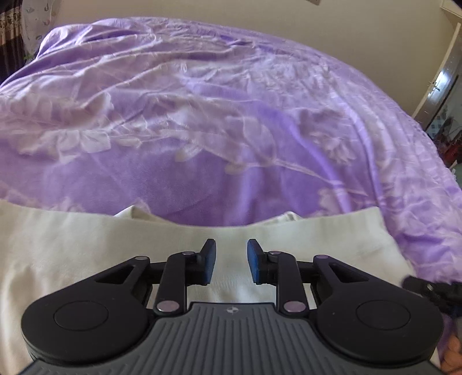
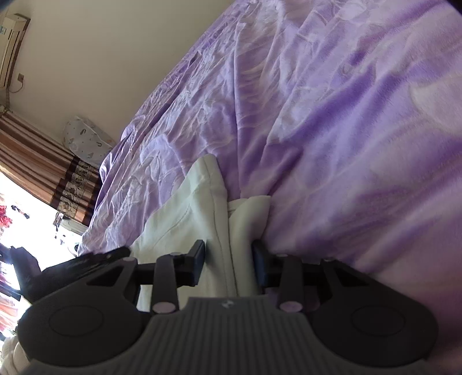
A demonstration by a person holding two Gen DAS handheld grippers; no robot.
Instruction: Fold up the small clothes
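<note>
A cream-white garment (image 1: 86, 248) lies on the purple bedspread (image 1: 231, 129) across the near part of the left wrist view. My left gripper (image 1: 230, 261) hovers over its middle, jaws open, nothing between the blue pads. In the right wrist view the same garment (image 2: 187, 207) shows as folded layers with a stitched edge. My right gripper (image 2: 228, 259) is open, with the garment's edge layers lying between its fingers; the pads stand a little apart from the cloth. The other gripper's black body (image 2: 86, 259) shows at the left.
The wrinkled purple floral bedspread (image 2: 346, 129) covers the whole bed. A cream wall (image 1: 317, 26) runs behind it. Striped brown curtains (image 2: 43, 161) and a bright window are at the left. A patterned pillow (image 2: 86, 141) sits by the wall. A doorway (image 1: 441, 86) is at the right.
</note>
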